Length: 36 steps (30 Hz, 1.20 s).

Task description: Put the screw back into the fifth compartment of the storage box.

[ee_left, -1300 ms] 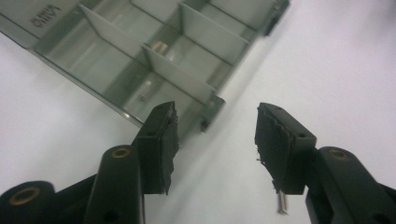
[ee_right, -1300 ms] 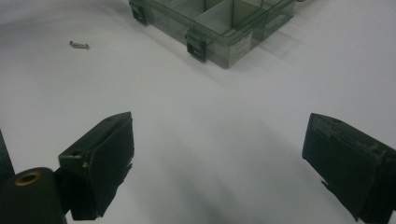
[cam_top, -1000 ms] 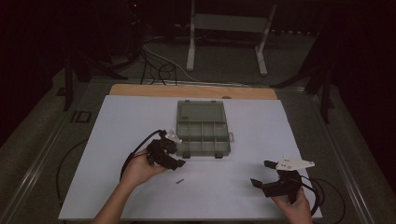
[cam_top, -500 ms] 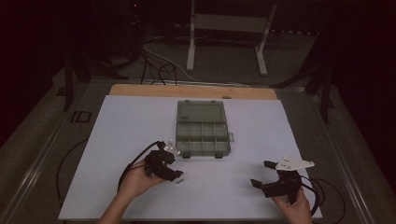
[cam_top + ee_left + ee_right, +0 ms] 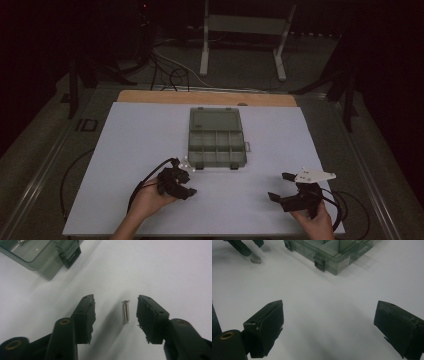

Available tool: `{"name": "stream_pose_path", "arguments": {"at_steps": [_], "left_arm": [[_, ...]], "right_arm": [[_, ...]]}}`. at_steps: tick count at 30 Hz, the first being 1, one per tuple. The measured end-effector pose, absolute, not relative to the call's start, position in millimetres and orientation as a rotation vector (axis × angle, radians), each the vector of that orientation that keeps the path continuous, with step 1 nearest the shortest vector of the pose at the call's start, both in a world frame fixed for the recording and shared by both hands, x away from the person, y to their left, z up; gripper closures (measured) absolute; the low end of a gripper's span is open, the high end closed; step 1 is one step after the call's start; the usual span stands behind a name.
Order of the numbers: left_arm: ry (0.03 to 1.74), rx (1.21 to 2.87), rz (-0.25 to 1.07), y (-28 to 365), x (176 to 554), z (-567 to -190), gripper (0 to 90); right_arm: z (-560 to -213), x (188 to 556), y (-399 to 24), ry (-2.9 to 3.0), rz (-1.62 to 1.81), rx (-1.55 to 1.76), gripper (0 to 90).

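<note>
Left gripper view has the left gripper (image 5: 115,317) unclenched, jaws just been closing around a small silver metal screw (image 5: 126,311) lying between them on white paper (image 5: 175,270), untouched. Off-centre, it may roll away. Right gripper (image 5: 329,327) gapes empty.

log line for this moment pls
left gripper: jaws just closing, astride screw, pads not touching | right gripper: open, nothing between | organizer box: open
</note>
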<state>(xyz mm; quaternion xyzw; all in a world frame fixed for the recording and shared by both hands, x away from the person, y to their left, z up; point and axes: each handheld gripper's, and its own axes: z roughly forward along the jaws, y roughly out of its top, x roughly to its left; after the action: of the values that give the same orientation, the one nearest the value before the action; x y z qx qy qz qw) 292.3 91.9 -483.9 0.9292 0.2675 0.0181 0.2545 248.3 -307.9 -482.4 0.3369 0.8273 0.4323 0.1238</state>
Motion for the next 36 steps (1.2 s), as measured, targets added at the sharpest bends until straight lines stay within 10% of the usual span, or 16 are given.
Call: {"name": "stream_pose_path", "arguments": {"at_steps": [36], "left_arm": [[0.717,2.582,0.028,85,293,-496,77.0]], "right_arm": [[-482,248,-308,2.42,1.263,0.98,8.9]]}}
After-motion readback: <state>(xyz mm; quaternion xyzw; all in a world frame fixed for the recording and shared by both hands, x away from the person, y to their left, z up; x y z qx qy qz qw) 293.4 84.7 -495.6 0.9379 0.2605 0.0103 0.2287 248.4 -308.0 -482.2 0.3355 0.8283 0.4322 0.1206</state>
